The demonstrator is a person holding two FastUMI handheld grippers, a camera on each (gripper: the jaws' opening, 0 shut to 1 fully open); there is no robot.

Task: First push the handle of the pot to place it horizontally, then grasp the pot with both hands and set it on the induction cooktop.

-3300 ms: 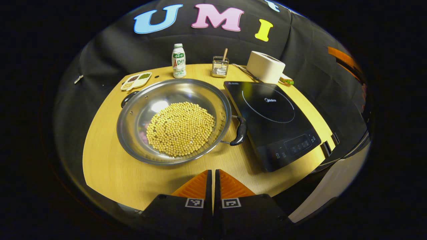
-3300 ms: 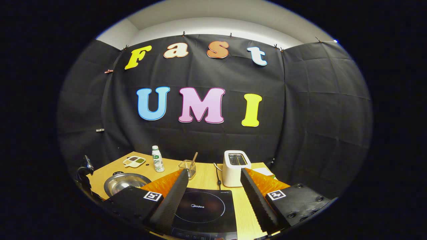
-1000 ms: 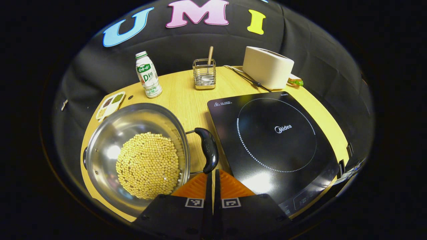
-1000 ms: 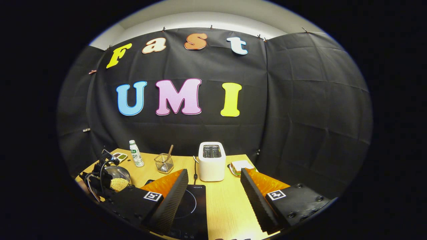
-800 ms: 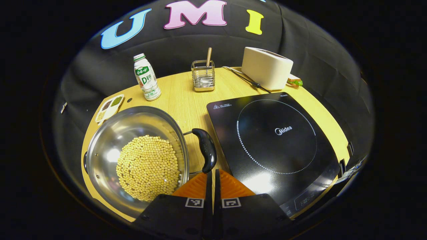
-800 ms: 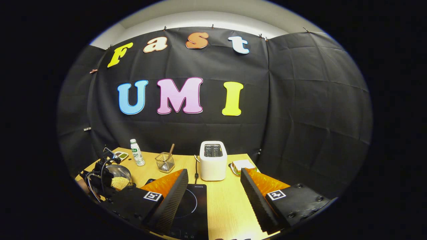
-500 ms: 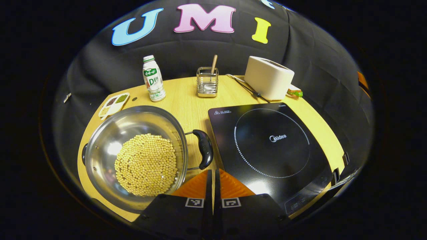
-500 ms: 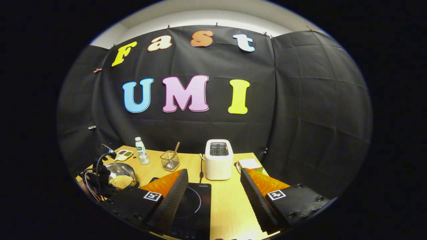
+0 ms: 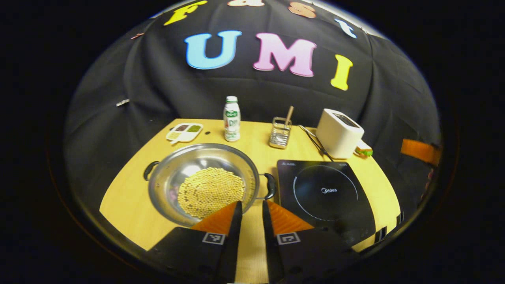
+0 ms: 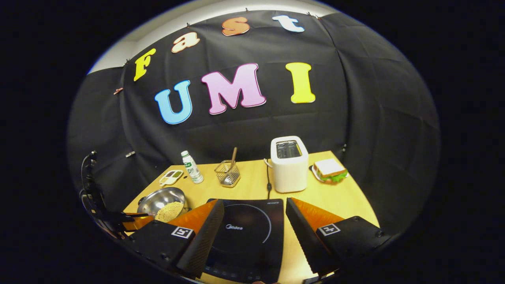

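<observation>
Left gripper view: left gripper (image 9: 250, 209) held above the near edge of the counter (image 9: 130, 197), fingers (image 9: 225, 219) parted by a narrow gap, grasping nothing. Just beyond them, steel pot (image 9: 203, 181) resting on the counter, holding a layer of pale beans (image 9: 211, 191). Pot's two black handles out to either side, left handle (image 9: 149, 170) and right handle (image 9: 270, 186), roughly level across the frame. Right handle just beside the left edge of the induction cooktop (image 9: 325, 193), seemingly not touching it, though the gap is hard to judge at this angle. Behind the pot: divided dish (image 9: 184, 132), small bottle (image 9: 231, 119) upright, wire holder (image 9: 279, 134) with a stick in it, white toaster (image 9: 338, 133) farther right with a cord trailing toward the cooktop.

Right gripper view: right gripper (image 10: 254, 232) hovering over the near part of the induction cooktop (image 10: 246, 232), fingers (image 10: 205, 232) spread wide, nothing between them. Pot (image 10: 162, 202) well off to the left on the counter (image 10: 327, 197), apart from the cooktop. Left gripper (image 10: 132, 221) low at the frame's left edge, near the pot. Toaster (image 10: 289, 163) upright behind the cooktop, sandwich on a plate (image 10: 329, 169) to its right, wire holder (image 10: 227, 173), bottle (image 10: 192, 166) and divided dish (image 10: 171, 177) along the back.
</observation>
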